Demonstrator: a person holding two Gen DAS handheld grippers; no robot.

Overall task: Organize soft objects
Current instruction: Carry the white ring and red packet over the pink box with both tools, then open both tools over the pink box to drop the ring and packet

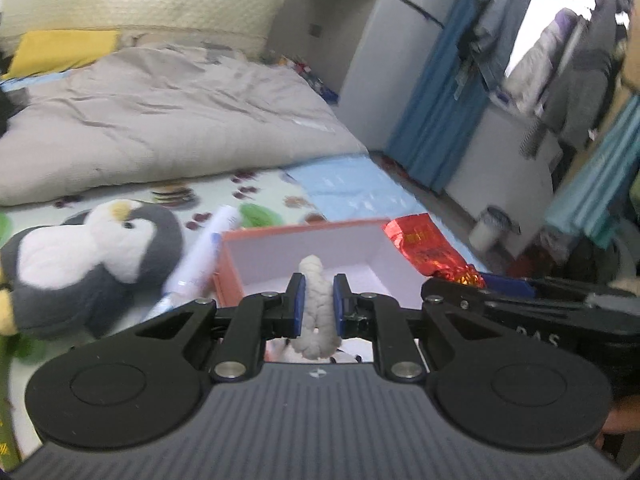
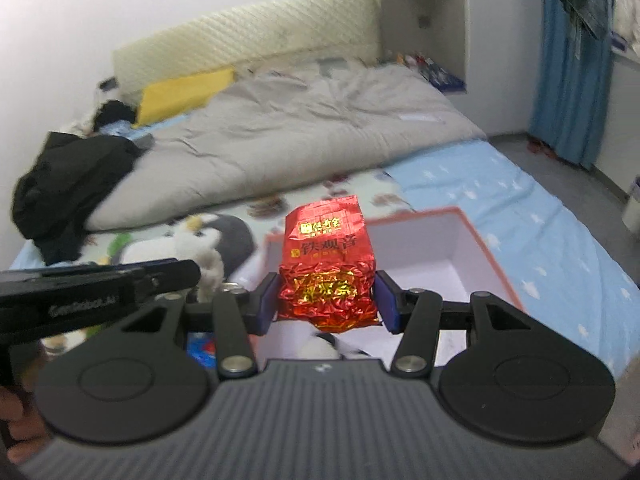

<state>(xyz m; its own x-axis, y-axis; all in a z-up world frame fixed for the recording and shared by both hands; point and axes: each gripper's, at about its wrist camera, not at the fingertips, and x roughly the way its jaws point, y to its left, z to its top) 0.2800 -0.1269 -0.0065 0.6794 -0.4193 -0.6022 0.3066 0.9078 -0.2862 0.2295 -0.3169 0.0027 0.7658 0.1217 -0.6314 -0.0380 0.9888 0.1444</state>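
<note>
The left gripper [image 1: 319, 304] is closed narrowly on a white fuzzy, braided-looking soft piece [image 1: 316, 312], its blue pads [image 1: 299, 304] pressing the piece from both sides so that the top pokes up above the fingers and the rest hangs down below them; it may be part of a larger plush toy, but the view from the left wrist is too close to say. This gripper sits over the near end of an open box [image 1: 296, 248] with orange-red outer walls and a pale interior, which lies on the bed's patterned sheet [image 1: 260, 184]. The right gripper [image 2: 327, 300] is about half closed on a red foil packet [image 2: 328, 264] printed with gold characters, the blue pads [image 2: 267, 304] squeezing its crumpled lower half while the smoother upper half stands upright above the fingers. The packet is held above the same box [image 2: 472, 248], near its left wall as the right wrist sees it, and in the left wrist view it appears at the box's far right corner [image 1: 428, 252]. Just beside the box on the left lies a penguin plush [image 1: 92, 264], grey and white with a yellow beak, resting on its side on the sheet. Between the penguin and the box lies a white and blue tube-like thing [image 1: 200, 256], touching the box wall. A rumpled grey duvet [image 1: 168, 120] covers the far part of the bed, with a yellow pillow [image 1: 64, 48] at the headboard and dark clothing [image 2: 68, 184] heaped at its edge.
</note>
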